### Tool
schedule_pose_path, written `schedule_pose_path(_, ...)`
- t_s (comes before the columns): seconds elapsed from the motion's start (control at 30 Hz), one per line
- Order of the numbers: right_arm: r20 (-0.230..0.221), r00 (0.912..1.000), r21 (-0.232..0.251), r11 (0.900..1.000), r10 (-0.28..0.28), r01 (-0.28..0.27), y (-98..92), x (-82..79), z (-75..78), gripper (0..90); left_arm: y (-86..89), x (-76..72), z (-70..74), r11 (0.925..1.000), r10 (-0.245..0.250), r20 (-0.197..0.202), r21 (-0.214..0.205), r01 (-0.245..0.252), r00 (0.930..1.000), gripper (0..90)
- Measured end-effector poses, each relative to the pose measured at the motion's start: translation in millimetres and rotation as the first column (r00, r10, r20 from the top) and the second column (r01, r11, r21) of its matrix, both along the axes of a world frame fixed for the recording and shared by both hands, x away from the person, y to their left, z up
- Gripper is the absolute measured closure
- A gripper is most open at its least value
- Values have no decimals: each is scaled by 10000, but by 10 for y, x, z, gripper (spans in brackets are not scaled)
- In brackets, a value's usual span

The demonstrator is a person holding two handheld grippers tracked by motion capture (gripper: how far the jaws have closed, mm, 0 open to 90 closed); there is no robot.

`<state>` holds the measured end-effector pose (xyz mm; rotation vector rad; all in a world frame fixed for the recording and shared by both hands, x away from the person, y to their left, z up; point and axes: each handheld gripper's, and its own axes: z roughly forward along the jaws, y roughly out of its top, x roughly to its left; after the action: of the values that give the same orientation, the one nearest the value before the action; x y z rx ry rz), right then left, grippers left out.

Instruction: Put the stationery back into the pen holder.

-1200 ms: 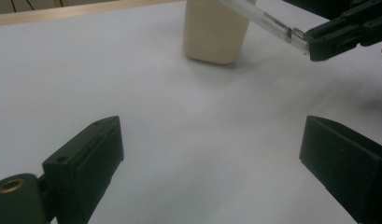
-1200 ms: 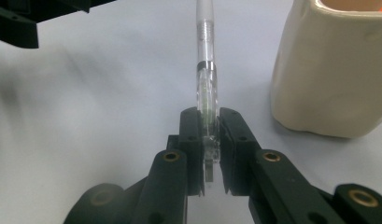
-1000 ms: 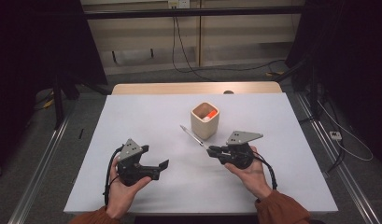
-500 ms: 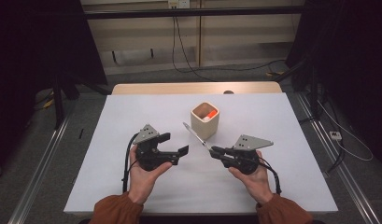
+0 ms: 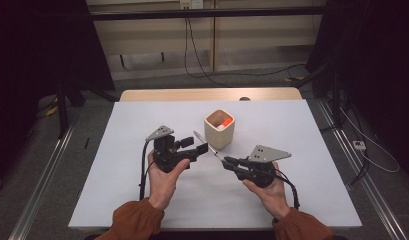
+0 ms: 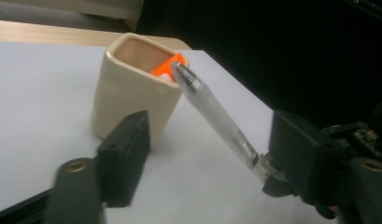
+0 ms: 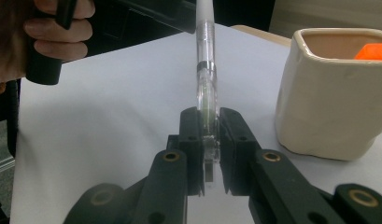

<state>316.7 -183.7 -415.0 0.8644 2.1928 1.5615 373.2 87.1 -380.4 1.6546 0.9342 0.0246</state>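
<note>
Your right gripper (image 5: pixel 227 162) clamps a clear pen (image 7: pixel 206 70) by its lower end; in the right gripper view the jaws stand narrow, pads pressed on the barrel from both sides, and the pen's far end is cut off at the top edge. In the high view the pen (image 5: pixel 204 144) rises slanting from those jaws toward the cream cup (image 5: pixel 219 129), its tip just beside the cup's near wall; whether it touches the cup cannot be told.

Your left gripper (image 5: pixel 204 147) has just been closing its jaws, which stand partly apart. In the left gripper view the pen (image 6: pixel 212 109) lies in the gap between them, nearer the jaw at the right of that view, and whether a pad already touches the barrel is hidden behind that jaw.

An orange object (image 6: pixel 167 67) sits inside the cup (image 6: pixel 128 88); only its upper corner shows above the rim, so its kind is hard to make out. The cup stands upright on the white tabletop (image 5: pixel 302 130).
</note>
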Motion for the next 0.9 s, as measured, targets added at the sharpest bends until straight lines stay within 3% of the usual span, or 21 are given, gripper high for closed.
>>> schedule_pose_path(0.1,42,10000,5,10000,13,-13,3,-1,3,807,-37,19,-1,9998,94,-193,-181,-98,9998,375)
schedule_pose_path(0.27,75,10000,27,10000,45,-45,-3,-1,8,806,-75,51,-16,9973,-75,-542,-728,35,9985,521)
schedule_pose_path(0.5,52,10000,-7,10000,81,-81,7,-1,-5,806,-58,77,-71,9932,-110,-835,-1166,12,9964,678)
schedule_pose_path(0.67,-61,9999,-126,9998,161,-162,22,9,-34,806,-43,90,-100,9888,-334,-1068,-1483,173,9937,728)
schedule_pose_path(0.9,-198,9993,-134,9994,315,-318,44,16,-58,805,-50,74,-84,9840,-645,-975,-1721,470,9931,773)
